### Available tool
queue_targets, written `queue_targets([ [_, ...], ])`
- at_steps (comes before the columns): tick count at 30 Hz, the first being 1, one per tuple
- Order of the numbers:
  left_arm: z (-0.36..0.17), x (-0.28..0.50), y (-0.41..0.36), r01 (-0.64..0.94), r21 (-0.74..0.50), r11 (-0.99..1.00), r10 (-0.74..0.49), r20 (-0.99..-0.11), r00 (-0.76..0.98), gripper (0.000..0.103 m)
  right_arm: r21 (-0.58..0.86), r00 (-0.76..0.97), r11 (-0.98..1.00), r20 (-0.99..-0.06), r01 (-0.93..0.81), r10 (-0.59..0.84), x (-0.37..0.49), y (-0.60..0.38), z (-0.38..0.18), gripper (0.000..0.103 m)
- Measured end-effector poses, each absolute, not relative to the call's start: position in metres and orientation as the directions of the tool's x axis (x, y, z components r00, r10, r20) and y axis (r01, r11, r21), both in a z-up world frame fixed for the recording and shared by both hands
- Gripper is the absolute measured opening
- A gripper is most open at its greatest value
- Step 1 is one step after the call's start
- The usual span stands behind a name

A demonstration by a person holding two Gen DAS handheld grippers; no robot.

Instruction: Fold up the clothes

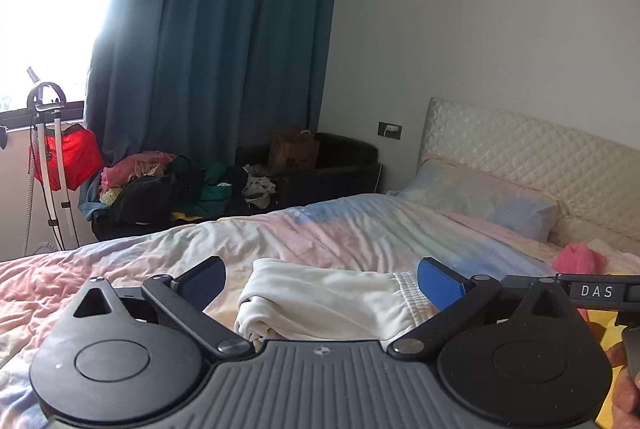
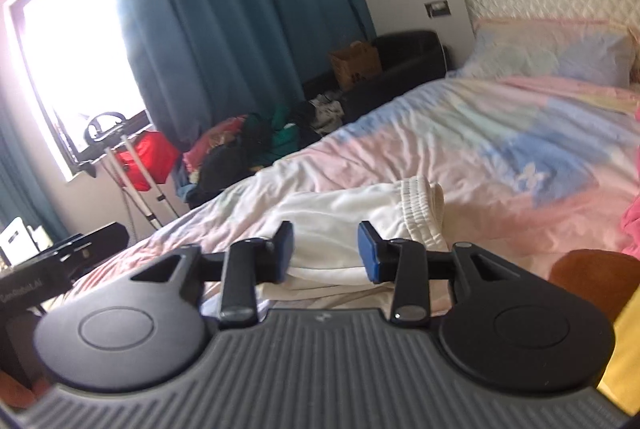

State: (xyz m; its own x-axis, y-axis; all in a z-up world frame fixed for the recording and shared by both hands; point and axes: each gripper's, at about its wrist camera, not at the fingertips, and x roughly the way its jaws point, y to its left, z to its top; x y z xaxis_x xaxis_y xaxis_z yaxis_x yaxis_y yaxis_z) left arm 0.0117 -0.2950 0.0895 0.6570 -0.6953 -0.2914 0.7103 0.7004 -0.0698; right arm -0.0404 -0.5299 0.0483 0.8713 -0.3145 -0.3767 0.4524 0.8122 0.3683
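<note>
A: Where are the clothes, and how far along is the folding?

B: White garment [image 1: 320,301] with a ribbed elastic waistband, likely shorts or trousers, lying folded into a compact bundle on the pastel tie-dye bed [image 1: 360,229]. Looks done, judging by the neat layers. Still left, it seems: a pink garment [image 1: 580,257] crumpled near the pillow [image 1: 480,193], and beyond the bed a heap of mixed clothes [image 1: 160,185] by the teal curtain [image 1: 224,41].

A: And the two grippers?

B: Left gripper [image 1: 320,281] raised above the bundle, jaws spread fully wide, nothing between them. Right gripper [image 2: 326,249] also above the white bundle, jaws parted about halfway, holding nothing; fabric seen only behind the gap, not pinched.

A: Anything else nearby?

B: Quilted cream headboard [image 1: 520,149]; red cloth [image 1: 68,157] hanging on a stand by the bright window.
</note>
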Motion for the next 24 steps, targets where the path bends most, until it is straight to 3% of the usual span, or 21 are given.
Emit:
queue_targets([
  [1,0.094,0.001,-0.287,0.697,-0.071,0.713,-0.685,-0.28,0.672,0.103,0.364,0.879,0.821,-0.363,0.44,-0.309,-0.048,-0.523,0.054,0.087],
  [2,0.098,-0.007,-0.28,0.689,-0.071,0.721,-0.678,-0.273,0.682,0.103,0.358,0.886,0.828,-0.342,0.431,-0.313,-0.056,-0.516,0.059,0.089],
  [7,0.111,-0.045,-0.238,0.675,-0.072,0.734,-0.669,-0.25,0.7,0.103,0.32,0.906,0.861,-0.289,0.395,-0.309,-0.085,-0.477,0.077,0.089],
  [15,0.106,-0.081,-0.186,0.654,-0.064,0.753,-0.649,-0.227,0.726,0.103,0.227,0.915,0.895,-0.221,0.384,-0.337,-0.102,-0.433,0.06,0.089],
  [24,0.078,-0.081,-0.164,0.614,-0.057,0.787,-0.611,-0.214,0.762,0.103,0.183,0.9,0.891,-0.225,0.416,-0.374,-0.092,-0.411,0.03,0.089],
])
